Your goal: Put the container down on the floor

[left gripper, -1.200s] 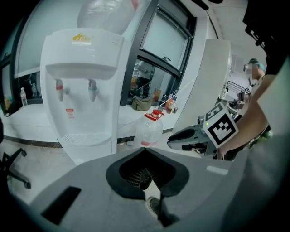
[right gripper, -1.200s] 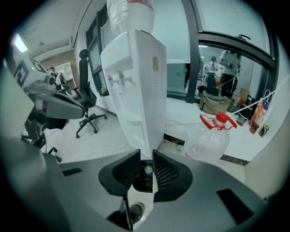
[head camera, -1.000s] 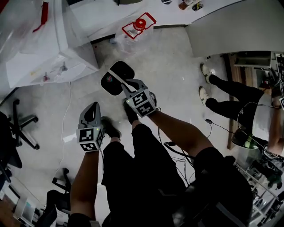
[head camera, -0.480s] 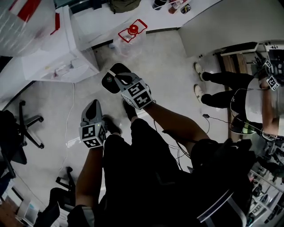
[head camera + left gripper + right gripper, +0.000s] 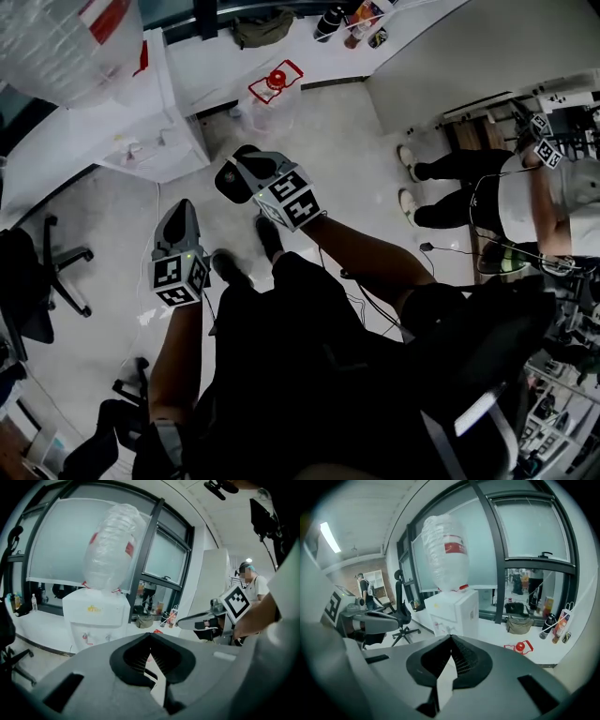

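Head view shows, nearest to the person's legs, the left hand-held gripper (image 5: 178, 217) and the right hand-held gripper (image 5: 251, 161), each with its jaws closed together and nothing between them. Farther off, the container (image 5: 274, 84) stands on the floor (image 5: 337, 150) just beside the white ledge (image 5: 216, 66), well apart from both. It looks like thin clear plastic, probably light and a little flexible, so its red lid seems the firmest place to grip.

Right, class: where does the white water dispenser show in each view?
Head view: water dispenser, upper left.
Left gripper view: water dispenser, left of centre.
Right gripper view: water dispenser, centre.
Shared landmark: the olive bag to the right of it.
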`<state>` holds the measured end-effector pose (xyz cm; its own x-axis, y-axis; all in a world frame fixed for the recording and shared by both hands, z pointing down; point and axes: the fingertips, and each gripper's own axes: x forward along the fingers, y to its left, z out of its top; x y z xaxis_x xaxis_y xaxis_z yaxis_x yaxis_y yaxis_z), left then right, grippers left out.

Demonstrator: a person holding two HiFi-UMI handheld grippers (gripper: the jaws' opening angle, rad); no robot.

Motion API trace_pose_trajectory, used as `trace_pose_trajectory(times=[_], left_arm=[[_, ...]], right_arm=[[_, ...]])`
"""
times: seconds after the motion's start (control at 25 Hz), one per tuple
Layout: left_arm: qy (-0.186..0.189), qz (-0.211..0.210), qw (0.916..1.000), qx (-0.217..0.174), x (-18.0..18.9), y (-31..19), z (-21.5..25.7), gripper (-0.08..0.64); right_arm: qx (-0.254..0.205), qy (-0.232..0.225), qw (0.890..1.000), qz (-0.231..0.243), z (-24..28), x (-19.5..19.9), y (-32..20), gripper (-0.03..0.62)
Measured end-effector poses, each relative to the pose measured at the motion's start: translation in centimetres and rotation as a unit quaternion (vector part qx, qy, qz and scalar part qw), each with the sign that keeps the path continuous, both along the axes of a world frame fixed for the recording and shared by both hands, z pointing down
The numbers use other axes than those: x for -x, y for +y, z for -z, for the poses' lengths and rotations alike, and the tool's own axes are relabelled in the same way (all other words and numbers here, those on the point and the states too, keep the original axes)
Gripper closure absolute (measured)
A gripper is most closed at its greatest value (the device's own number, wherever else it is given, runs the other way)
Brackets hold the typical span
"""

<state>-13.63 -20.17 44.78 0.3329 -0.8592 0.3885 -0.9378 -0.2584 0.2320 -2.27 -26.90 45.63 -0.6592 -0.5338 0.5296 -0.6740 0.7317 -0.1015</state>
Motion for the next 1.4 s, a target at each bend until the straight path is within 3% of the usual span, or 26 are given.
trace_pose_trajectory(times=[0.2,0.36,1.04,1.2,1.4], left_arm=[[0.001,-0.02,0.9995,-0.022,-0.4,1.3,3.0,0.554],[-0.003,-0.034,0.9987,-0.039,-0.5,1.3,5.1,0.554],[0.0,0.003,0.9975,-0.07,1.3,1.7,11.1,0.554],[-0.001,0.007,0.9976,-0.069,1.3,1.7,11.4,0.554],[-0.003,0.004,0.9971,-0.075,1.5,1.3,12.1,0.554]], right_arm=[[-0.004,-0.018,1.0,0.0,3.0,0.8,1.3,0.584],[-0.007,-0.044,0.999,-0.025,5.5,0.7,0.9,0.584],[-0.052,-0.084,0.995,-0.027,13.0,-1.1,2.2,0.584],[-0.045,-0.121,0.991,-0.02,14.0,-0.3,2.3,0.584],[-0.067,-0.098,0.993,-0.022,14.8,-0.1,1.7,0.584]])
